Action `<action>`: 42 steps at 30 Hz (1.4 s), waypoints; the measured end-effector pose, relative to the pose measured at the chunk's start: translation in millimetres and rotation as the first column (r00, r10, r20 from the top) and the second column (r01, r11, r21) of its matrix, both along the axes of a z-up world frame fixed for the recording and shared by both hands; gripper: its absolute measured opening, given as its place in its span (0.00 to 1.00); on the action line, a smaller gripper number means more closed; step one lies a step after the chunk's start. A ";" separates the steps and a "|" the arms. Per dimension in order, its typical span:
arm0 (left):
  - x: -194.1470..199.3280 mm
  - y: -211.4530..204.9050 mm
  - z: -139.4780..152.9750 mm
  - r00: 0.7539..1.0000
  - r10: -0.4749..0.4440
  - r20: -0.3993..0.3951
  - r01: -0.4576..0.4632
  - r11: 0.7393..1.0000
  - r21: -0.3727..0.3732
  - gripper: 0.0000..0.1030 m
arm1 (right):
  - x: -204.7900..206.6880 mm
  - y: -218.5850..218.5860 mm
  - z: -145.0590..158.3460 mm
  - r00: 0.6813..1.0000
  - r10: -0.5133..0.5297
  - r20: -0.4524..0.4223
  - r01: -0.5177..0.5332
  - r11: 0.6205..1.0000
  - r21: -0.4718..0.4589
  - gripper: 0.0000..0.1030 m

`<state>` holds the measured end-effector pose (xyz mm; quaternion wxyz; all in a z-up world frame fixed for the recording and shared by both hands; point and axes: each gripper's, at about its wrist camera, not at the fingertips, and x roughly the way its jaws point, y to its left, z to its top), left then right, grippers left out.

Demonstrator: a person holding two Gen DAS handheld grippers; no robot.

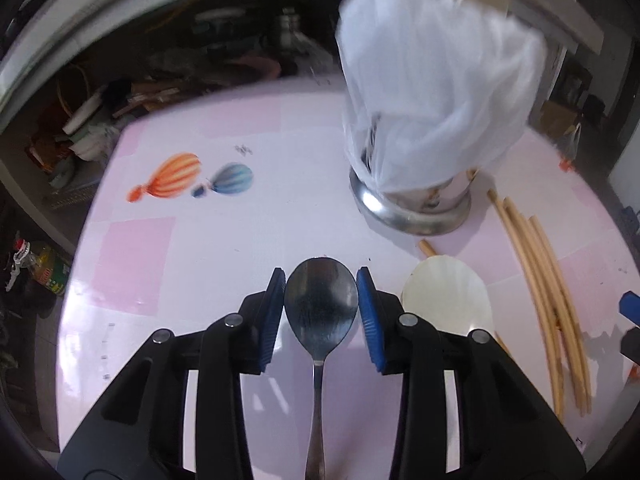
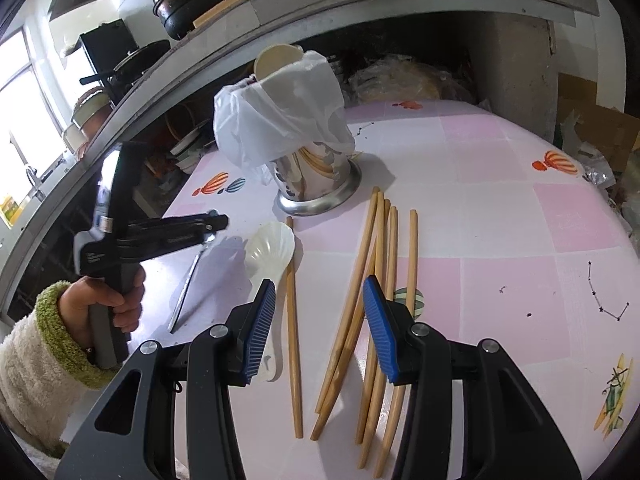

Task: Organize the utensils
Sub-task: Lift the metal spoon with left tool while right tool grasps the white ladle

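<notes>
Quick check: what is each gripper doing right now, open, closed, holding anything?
Left gripper: closed on the bowl of the metal spoon.
Right gripper: open, holding nothing, above the wooden chopsticks.

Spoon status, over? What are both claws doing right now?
Left claw shut on spoon. Right claw open, empty, above chopsticks. Holder behind, plastic bag draped over it.

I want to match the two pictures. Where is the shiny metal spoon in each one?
Left wrist view: the metal spoon is low in the middle, its bowl between the blue pads of the left tongs.
Right wrist view: the spoon is at the left, its bowl hidden by the left tongs, its handle slanting down.
Shared landmark: the steel utensil holder with the white plastic bag over it.
</notes>
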<state>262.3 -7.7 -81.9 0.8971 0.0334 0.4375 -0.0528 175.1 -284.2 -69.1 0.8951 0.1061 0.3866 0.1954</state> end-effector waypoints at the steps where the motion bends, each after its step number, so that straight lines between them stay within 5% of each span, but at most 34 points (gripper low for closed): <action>1: -7.9 4.4 8.8 1.000 0.007 0.025 -0.007 1.000 -0.007 0.34 | -1.5 0.8 2.7 1.000 0.002 0.006 -0.002 1.000 -0.001 0.44; 11: -74.5 53.2 64.7 0.978 0.123 0.171 -0.105 0.988 -0.110 0.34 | 5.5 34.5 23.1 0.992 0.120 0.033 -0.120 0.993 0.021 0.44; 14: -88.9 67.4 70.8 0.969 0.157 0.192 -0.132 0.982 -0.138 0.34 | 14.5 54.9 21.9 0.986 0.163 0.026 -0.163 0.987 0.001 0.62; 27: -113.8 103.0 72.6 0.952 0.209 0.226 -0.158 0.961 -0.226 0.34 | 86.4 155.7 -26.3 0.972 0.215 -0.099 -0.235 0.928 -0.289 0.67; 37: -112.3 116.6 67.8 0.950 0.222 0.220 -0.160 0.950 -0.269 0.34 | 107.7 184.2 -46.6 0.971 0.184 -0.151 -0.234 0.852 -0.467 0.67; 42: -112.2 119.2 67.1 0.949 0.224 0.223 -0.160 0.949 -0.272 0.34 | 110.3 182.1 -39.4 0.978 0.161 -0.133 -0.206 0.856 -0.474 0.67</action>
